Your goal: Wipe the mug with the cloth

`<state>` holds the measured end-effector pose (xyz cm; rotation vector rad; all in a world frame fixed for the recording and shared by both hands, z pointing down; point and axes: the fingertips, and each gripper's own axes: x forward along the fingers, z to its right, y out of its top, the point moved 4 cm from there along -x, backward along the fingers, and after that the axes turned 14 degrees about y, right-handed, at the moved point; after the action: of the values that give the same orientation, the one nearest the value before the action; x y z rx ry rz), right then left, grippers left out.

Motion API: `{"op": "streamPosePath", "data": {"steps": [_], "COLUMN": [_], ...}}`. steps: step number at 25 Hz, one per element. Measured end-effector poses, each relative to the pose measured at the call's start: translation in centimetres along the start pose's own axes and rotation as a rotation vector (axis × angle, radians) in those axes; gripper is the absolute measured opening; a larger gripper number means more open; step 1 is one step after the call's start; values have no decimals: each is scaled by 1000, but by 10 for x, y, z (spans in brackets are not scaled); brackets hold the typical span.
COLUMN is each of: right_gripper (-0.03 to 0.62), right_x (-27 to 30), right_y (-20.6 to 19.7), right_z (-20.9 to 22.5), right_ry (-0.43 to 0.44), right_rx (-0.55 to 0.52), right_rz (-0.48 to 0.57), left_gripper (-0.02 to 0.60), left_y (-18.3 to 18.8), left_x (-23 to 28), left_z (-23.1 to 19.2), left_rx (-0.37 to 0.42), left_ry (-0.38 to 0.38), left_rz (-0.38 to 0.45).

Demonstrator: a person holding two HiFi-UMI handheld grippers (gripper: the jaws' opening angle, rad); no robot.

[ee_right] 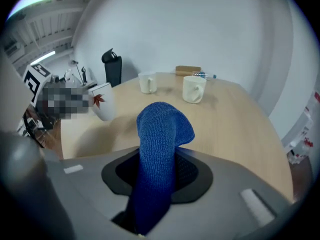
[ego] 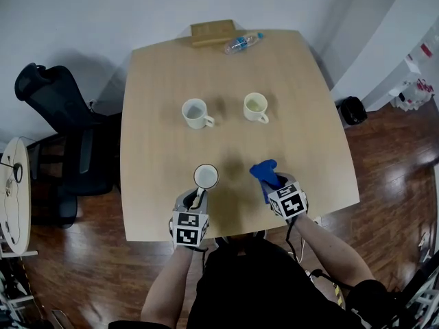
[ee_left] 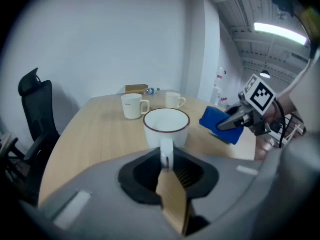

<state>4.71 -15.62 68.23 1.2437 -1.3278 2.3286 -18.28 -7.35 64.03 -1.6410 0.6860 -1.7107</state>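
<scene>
Mug [ego: 206, 176]: white with a dark rim, near the front edge of the table [ego: 158, 81], opening up toward the head camera. Its handle points back at me and sits pinched between the narrow-set jaws of the left gripper [ego: 198, 196]. From the right gripper view it looks raised off the wood and a little tilted; that is my reading, not certain.

Cloth [ego: 265, 171]: blue and bunched, clamped in the right gripper [ego: 273, 186], whose jaws press on it. The free end stands out beyond the jaws and droops at the tip.

The relation that matters: the mug lies to the left of the cloth, with bare table between them and no contact. Both sit about equally near me. The cloth's long axis runs away from me, so its tip points past the mug, not at it. I judge the right gripper must swing inward and turn the tip onto the mug wall while the left only steadies.

Further out: two more white mugs [ego: 196, 113] [ego: 255, 107] mid-table, well apart. A bottle [ego: 241, 43] and a wooden box [ego: 213, 31] lie at the far edge, and an office chair [ego: 62, 136] stands off to the left.
</scene>
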Motion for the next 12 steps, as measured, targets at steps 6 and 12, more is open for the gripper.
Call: {"op": "streamPosePath", "data": {"steps": [6, 12], "right_gripper": [133, 130], "right_x": [-69, -191], "right_y": [72, 205], "right_z": [-31, -138], "right_ry": [142, 185], "right_rx": [-50, -606], "right_rz": [324, 733], "left_gripper": [63, 63], "left_y": [65, 164], "left_x": [-54, -116], "left_z": [-5, 2], "left_rx": [-164, -311], "left_ry": [-56, -160], "left_rz": [192, 446]}}
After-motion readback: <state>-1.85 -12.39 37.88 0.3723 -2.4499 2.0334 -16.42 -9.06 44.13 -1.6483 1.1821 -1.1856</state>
